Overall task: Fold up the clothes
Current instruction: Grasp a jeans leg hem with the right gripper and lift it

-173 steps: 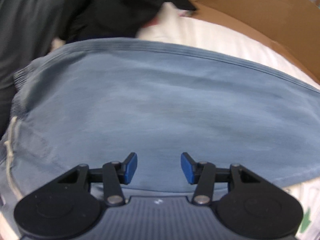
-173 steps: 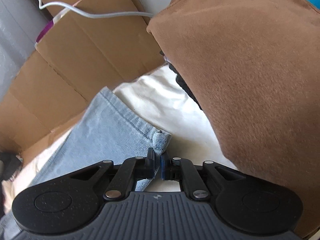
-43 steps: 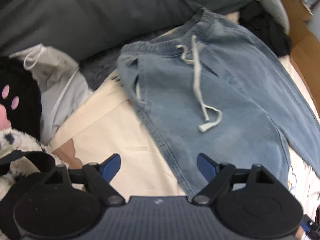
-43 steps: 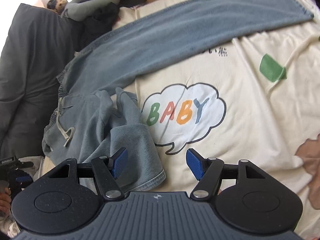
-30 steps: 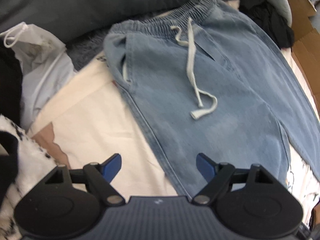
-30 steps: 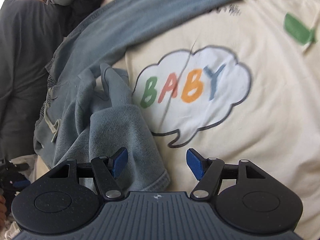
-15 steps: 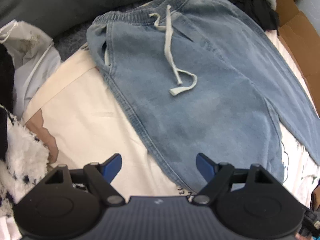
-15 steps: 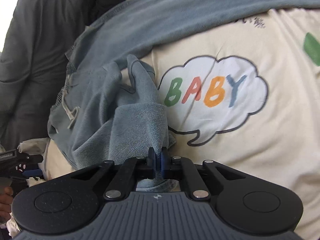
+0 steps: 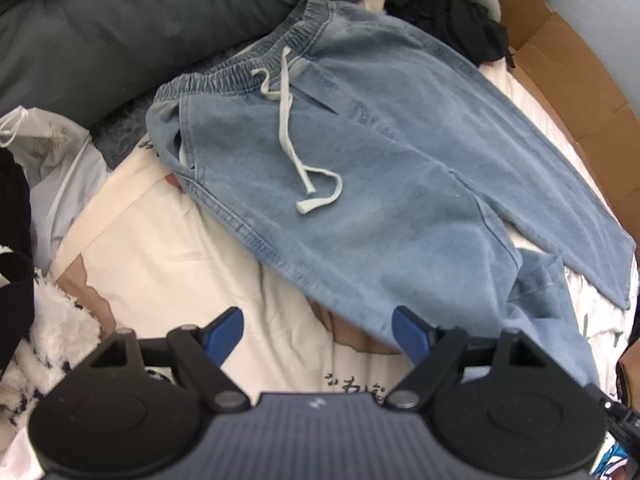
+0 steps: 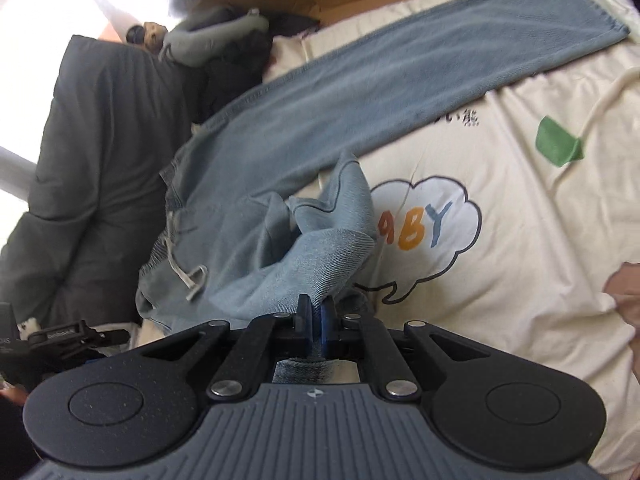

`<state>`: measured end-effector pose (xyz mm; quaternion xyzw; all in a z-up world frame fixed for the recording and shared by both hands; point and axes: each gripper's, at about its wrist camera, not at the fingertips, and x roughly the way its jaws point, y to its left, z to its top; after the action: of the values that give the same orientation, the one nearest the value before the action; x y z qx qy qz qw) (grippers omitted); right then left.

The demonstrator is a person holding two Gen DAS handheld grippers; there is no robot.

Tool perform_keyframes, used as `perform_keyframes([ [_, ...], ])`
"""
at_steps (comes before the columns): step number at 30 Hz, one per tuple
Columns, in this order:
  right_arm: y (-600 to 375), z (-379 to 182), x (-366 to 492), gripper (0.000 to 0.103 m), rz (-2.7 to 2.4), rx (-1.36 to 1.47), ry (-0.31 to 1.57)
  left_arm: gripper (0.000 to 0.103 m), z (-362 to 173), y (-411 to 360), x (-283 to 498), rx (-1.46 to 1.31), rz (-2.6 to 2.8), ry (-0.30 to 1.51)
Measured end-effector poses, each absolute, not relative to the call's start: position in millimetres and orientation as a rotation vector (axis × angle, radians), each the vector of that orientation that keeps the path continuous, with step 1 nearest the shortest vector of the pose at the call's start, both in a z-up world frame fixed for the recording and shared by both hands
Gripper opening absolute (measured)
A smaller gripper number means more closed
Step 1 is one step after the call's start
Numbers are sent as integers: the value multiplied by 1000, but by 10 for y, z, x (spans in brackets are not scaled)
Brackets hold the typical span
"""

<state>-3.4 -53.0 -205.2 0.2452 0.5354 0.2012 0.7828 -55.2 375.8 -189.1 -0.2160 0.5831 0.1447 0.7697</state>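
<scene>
- The jeans [image 9: 372, 184] lie on a cream sheet [image 9: 168, 248] on the bed.
- In the left view they run long, from the waistband at the upper middle down to the lower right.
- A white cord [image 9: 296, 136] lies on the front.
- The left claw [image 9: 318, 336] is wide open and holds nothing, low in the frame over the sheet.
- The right claw [image 10: 315, 322] is pinched tight on the end of one bunched-up leg.
- In the right view the other leg [image 10: 420, 68] lies flat, pointing to the upper right.

Probably a home bedroom: printed bedsheet [image 10: 520, 240], dark duvet [image 9: 120, 20], cardboard box [image 9: 560, 60].
</scene>
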Motion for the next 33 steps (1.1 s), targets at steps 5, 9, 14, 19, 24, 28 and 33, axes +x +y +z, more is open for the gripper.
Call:
perform_keyframes([
  [5,-628,-1803,-168,2,426,548,1114,83,-1780,3712,-548,-459,306,1252],
  [9,-670,-1665,-281,0,420,551,1095,83,-1711,3698,-567,-456,300,1242],
  [14,-832,-1526,-398,0,385,594,1054,83,-1678,3693,-602,-452,300,1241],
  [19,-979,-1581,-461,0,353,606,1057,83,-1696,3688,-628,-447,307,1251],
  [24,-1131,-1853,-500,1,279,644,1094,83,-1719,3676,-652,-437,309,1263],
  [28,-1248,-2088,-505,6,214,660,1125,83,-1733,3646,-662,-422,304,1271],
  [33,-1283,-2396,-495,40,160,658,1168,83,-1772,3610,-669,-397,288,1273],
])
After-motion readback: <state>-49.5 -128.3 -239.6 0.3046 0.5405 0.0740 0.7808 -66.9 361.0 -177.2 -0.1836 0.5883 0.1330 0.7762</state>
